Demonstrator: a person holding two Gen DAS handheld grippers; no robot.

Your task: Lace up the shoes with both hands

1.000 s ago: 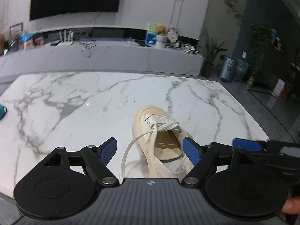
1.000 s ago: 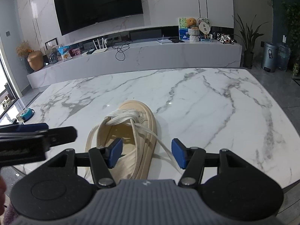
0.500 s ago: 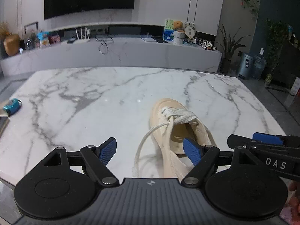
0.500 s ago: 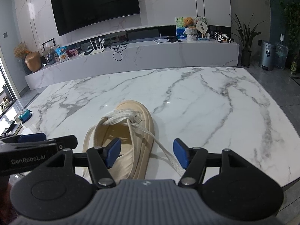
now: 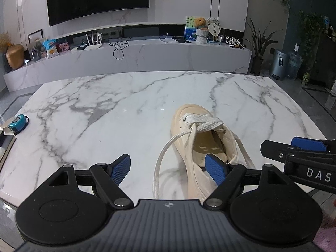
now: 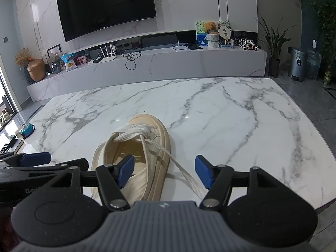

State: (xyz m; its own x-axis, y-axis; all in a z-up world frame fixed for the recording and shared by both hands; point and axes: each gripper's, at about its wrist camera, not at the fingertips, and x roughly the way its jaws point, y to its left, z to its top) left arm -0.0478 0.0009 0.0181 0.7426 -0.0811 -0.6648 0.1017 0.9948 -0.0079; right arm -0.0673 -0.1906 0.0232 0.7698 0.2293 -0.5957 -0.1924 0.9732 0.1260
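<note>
Left gripper (image 5: 170,169) swung leftward, open; right gripper (image 6: 164,172) open, seemingly empty

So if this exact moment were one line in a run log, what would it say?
stage: approach | left gripper: open, empty | right gripper: open, empty | shoe: on marble table, partly laced | lace ends: loose both sides

You see cream canvas shoe (image 5: 210,147), matt, smooth rubbery sole; flat woven white laces (image 6: 134,133). Marble table (image 5: 105,109) polished, glossy, grey-veined. Your gripper pads (image 5: 216,169) blue ribbed rubber on matt black plastic arms, metal pivot pins.
</note>
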